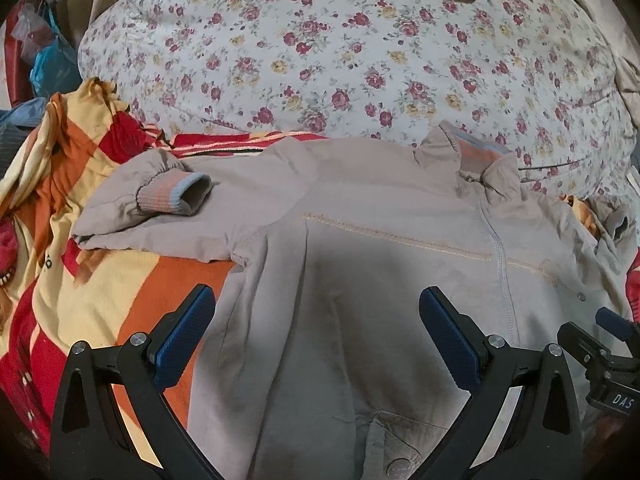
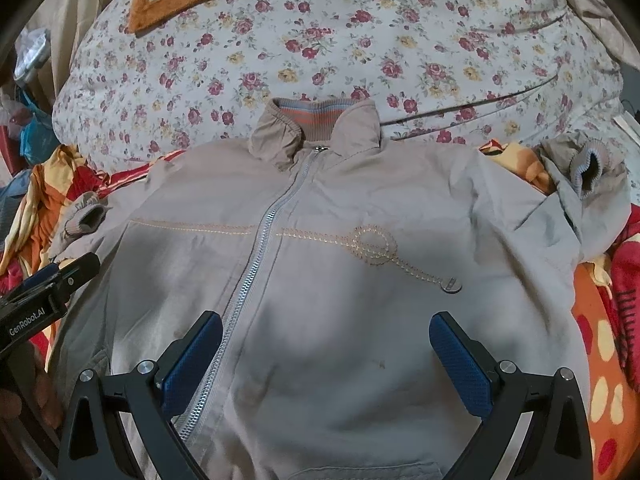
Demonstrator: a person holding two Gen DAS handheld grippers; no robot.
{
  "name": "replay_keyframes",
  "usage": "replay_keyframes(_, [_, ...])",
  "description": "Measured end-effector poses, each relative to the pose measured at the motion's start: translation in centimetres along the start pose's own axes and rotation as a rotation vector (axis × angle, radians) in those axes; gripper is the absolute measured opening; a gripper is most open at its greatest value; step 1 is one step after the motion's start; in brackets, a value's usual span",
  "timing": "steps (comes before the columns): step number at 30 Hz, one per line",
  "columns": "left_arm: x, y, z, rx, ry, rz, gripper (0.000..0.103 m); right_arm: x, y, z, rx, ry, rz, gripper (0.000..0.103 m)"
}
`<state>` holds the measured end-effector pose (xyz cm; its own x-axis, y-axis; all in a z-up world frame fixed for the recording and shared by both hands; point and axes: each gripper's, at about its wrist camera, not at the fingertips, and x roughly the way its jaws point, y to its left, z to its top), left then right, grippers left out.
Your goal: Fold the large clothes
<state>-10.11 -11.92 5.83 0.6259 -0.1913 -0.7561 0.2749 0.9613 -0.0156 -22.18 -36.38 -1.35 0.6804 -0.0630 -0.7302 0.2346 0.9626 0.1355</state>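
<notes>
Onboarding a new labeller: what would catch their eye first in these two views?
First, the beige zip-front jacket spread flat, front up, filling the middle of both views, its grey zipper closed up to the striped ribbed collar. Next, the white quilt with red roses bunched behind the collar, and the loud red, orange and yellow blanket under the jacket. Both claws, left and right, hang open above the jacket's chest.
</notes>
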Motion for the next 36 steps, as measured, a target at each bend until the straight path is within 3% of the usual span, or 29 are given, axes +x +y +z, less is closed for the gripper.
replay_keyframes(13, [-0.1, 2.1, 1.5, -0.034, 0.004, 0.008, 0.102, 0.2, 0.2, -0.1, -0.011, 0.012, 0.009, 0.102])
replay_keyframes(17, [0.3, 5.0, 3.8, -0.010, -0.003, 0.074, 0.102, 0.3, 0.3, -0.2, -0.016, 0.022, 0.010, 0.102])
replay_keyframes(24, [5.4, 12.3, 5.8, -0.007, 0.115, 0.169, 0.102, 0.5, -0.4, 0.0, 0.008, 0.042, 0.038, 0.102])
replay_keyframes(28, [7.8, 13.9, 5.9, 0.049, 0.127, 0.207, 0.102, 0.9, -0.5, 0.1, 0.018, 0.058, 0.052, 0.102])
replay_keyframes(30, [8.9, 14.8, 6.0, 0.039, 0.119, 0.186, 0.102, 1.3, -0.4, 0.1, 0.016, 0.067, 0.054, 0.102])
replay_keyframes(31, [9.4, 15.1, 6.1, 0.027, 0.114, 0.172, 0.100, 1.6, -0.3, 0.0, 0.012, 0.074, 0.056, 0.102])
replay_keyframes(33, [10.3, 15.5, 6.5, 0.002, 0.125, 0.136, 0.084, 2.2, -0.2, -0.1, 0.006, 0.090, 0.058, 0.102])
replay_keyframes(35, [10.4, 15.5, 6.9, -0.025, 0.123, 0.091, 0.052, 2.5, -0.2, -0.2, 0.003, 0.097, 0.055, 0.102])
replay_keyframes(36, [10.2, 15.4, 7.2, -0.037, 0.114, 0.093, 0.046, 2.7, -0.2, -0.2, 0.000, 0.099, 0.053, 0.102])
